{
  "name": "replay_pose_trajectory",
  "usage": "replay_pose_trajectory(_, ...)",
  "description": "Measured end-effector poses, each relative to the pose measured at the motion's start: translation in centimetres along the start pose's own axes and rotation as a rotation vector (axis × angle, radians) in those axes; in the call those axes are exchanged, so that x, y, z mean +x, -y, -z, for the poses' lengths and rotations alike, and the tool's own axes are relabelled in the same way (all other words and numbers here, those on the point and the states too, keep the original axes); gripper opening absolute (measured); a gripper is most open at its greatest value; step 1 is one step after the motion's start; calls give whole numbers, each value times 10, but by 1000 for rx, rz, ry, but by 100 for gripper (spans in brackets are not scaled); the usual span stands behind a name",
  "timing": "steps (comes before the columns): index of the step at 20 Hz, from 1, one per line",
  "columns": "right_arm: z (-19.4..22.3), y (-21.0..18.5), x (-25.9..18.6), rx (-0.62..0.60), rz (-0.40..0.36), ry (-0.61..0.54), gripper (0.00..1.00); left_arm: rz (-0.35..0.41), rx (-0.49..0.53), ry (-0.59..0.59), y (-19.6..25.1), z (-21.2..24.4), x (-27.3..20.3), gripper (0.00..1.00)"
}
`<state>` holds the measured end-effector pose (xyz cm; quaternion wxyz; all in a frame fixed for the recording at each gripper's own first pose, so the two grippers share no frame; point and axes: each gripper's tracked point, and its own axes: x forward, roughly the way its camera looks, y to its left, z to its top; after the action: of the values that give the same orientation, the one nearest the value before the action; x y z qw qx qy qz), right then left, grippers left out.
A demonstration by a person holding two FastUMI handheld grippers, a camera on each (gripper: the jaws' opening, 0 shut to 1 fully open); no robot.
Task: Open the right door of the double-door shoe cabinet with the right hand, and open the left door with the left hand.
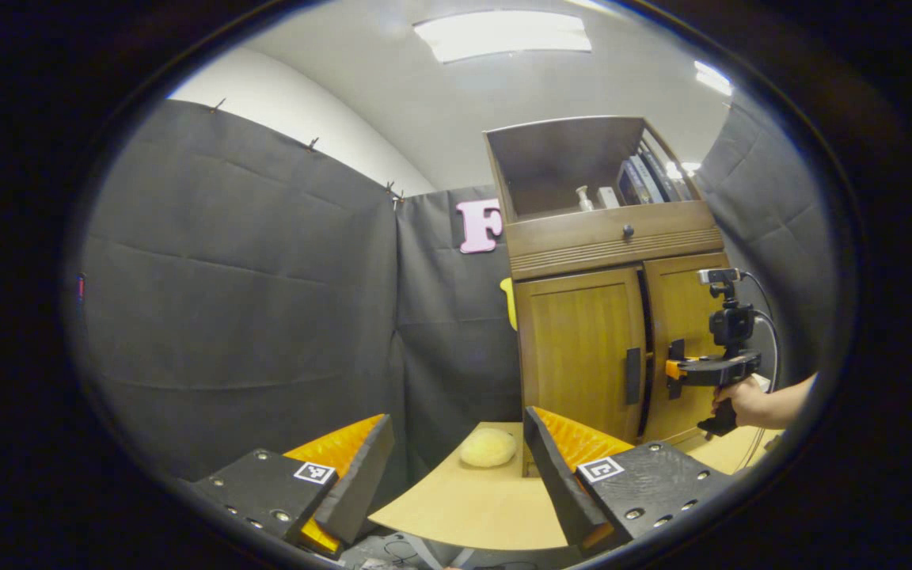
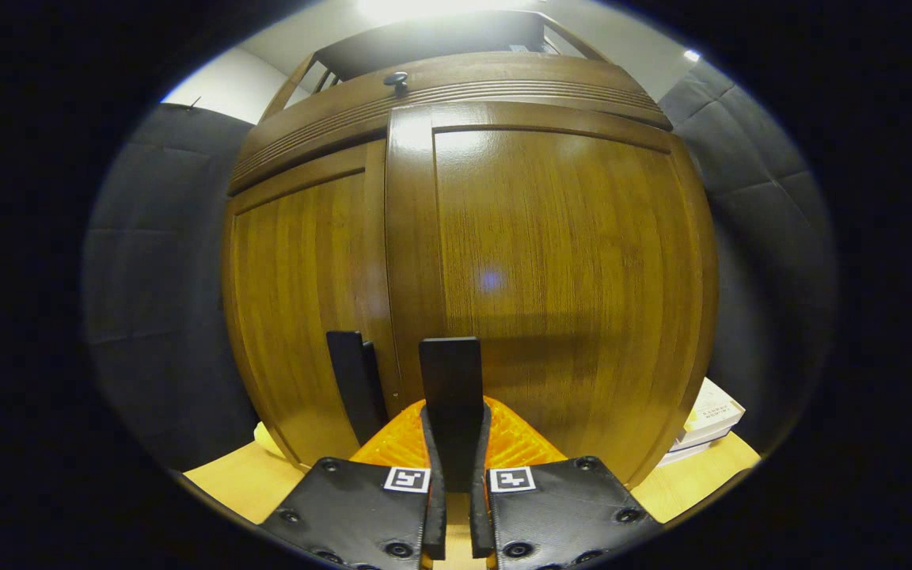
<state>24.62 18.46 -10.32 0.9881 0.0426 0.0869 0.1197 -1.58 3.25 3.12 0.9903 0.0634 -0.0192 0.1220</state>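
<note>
The wooden shoe cabinet stands on the table, with its left door (image 1: 579, 348) and right door (image 1: 685, 309) separated by a dark gap. In the right gripper view my right gripper (image 2: 454, 412) is shut on the right door's black vertical handle (image 2: 450, 368). The right door (image 2: 567, 261) sits slightly forward of the left door (image 2: 298, 301), whose handle (image 2: 349, 380) is free. From the left gripper view, a hand holds the right gripper (image 1: 674, 370) at that handle. My left gripper (image 1: 457, 419) is open and empty, well short of the left handle (image 1: 632, 376).
Above the doors are a drawer with a knob (image 1: 628, 231) and an open shelf holding books and a bottle. A pale yellow round lump (image 1: 488, 447) lies on the wooden table (image 1: 464, 507) left of the cabinet. Stacked books (image 2: 709, 423) lie beside its right side.
</note>
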Motion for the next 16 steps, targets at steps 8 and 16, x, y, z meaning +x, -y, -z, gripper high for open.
replay_pose_trajectory(8, 2, 8, -45, -5, -39, 12, 13, 106, -22, 24, 10, -2, 6, 96)
replay_pose_trajectory(16, 4, 35, -99, 8, -57, 7, 13, 220, -54, 32, 25, 3, 15, 96)
